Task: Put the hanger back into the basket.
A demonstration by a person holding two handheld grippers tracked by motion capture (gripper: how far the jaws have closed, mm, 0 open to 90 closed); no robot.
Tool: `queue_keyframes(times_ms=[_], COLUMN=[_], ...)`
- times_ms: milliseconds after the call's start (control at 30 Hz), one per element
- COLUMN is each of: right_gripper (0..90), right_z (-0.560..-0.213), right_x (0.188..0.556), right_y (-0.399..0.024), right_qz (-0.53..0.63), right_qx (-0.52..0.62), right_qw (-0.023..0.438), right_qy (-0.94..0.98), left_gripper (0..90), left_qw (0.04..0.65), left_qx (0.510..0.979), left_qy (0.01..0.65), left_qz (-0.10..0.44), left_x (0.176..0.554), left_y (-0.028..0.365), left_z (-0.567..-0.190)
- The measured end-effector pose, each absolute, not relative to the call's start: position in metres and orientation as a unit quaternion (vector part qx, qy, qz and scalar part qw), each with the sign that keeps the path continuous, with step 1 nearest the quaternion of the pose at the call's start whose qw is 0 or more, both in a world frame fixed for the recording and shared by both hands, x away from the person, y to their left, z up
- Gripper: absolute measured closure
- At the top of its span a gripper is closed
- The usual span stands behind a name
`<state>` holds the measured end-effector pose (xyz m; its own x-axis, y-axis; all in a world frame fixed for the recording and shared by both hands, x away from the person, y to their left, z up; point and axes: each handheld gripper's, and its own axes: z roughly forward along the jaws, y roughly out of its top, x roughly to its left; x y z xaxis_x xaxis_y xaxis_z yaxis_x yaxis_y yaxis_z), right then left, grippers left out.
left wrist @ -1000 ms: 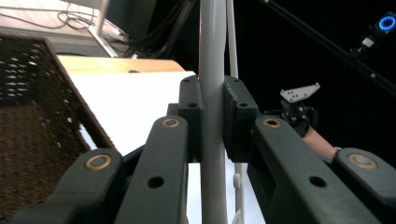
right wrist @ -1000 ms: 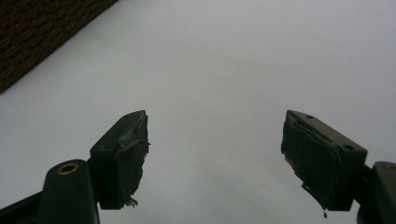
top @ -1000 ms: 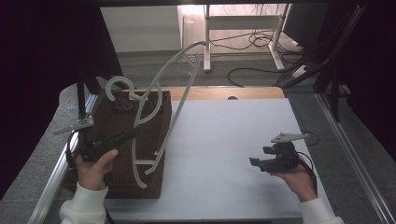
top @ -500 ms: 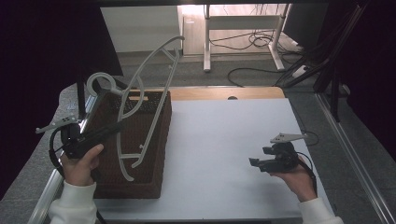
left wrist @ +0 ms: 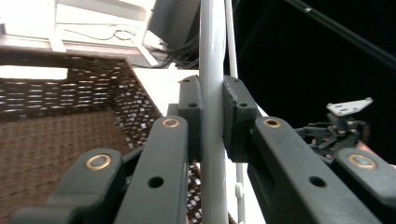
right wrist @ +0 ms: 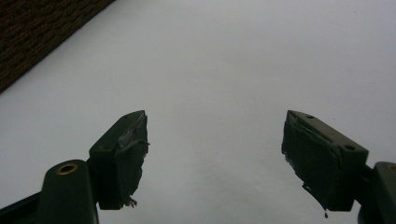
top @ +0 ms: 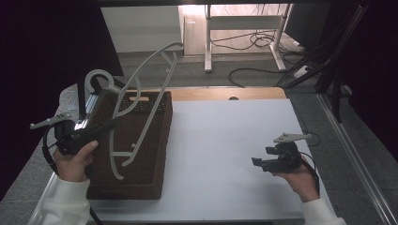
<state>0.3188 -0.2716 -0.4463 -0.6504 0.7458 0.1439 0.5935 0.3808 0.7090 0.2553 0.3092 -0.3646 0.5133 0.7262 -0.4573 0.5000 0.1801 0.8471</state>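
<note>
White plastic hanger (top: 141,101) tilts over the wicker basket (top: 155,154), hook (top: 96,79) up-left, clamped in the left gripper (left wrist: 212,116); its lower end is cut off there. Right gripper (right wrist: 215,154) jaws gape wide above the tabletop (top: 225,140).

The hanger (top: 141,101) is showing as smooth, pale grey plastic with a slight gloss along its rod. The basket (top: 141,154) is looking like dark brown woven wicker, coarse and matt. The table (top: 225,154) is presenting a white, smooth, matt top with a strip of bare wood at its far edge. The fingers (left wrist: 236,116) of the left gripper (left wrist: 212,119) are appearing as matt black plastic with brass-coloured rivets, and the right gripper (right wrist: 215,158) is carrying worn, frayed dark pads.
</note>
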Motion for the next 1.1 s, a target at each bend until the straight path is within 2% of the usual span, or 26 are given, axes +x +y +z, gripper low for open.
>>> queue_keyframes(times_ms=[200,400,700,1100], right_gripper=[23.3,23.3,23.2,22.8], right_z=[-0.445,-0.444,-0.446,-0.447], right_x=[0.319,0.319,0.320,0.321], right_y=[-0.273,-0.275,-0.276,-0.277], right_qz=[0.384,0.384,0.380,0.379], right_qx=[0.408,0.410,0.414,0.415], right_qw=[0.101,0.106,0.105,0.104], right_qy=[0.822,0.821,0.820,0.821], left_gripper=[80.4,80.4,80.5,80.5], left_qw=[0.575,0.539,0.498,0.469], left_qx=[0.637,0.660,0.696,0.715], left_qy=[0.501,0.505,0.488,0.486], left_qz=[0.113,0.138,0.171,0.181], left_x=[0.257,0.261,0.263,0.262], left_y=[0.330,0.349,0.361,0.373], left_z=[-0.364,-0.369,-0.377,-0.387])
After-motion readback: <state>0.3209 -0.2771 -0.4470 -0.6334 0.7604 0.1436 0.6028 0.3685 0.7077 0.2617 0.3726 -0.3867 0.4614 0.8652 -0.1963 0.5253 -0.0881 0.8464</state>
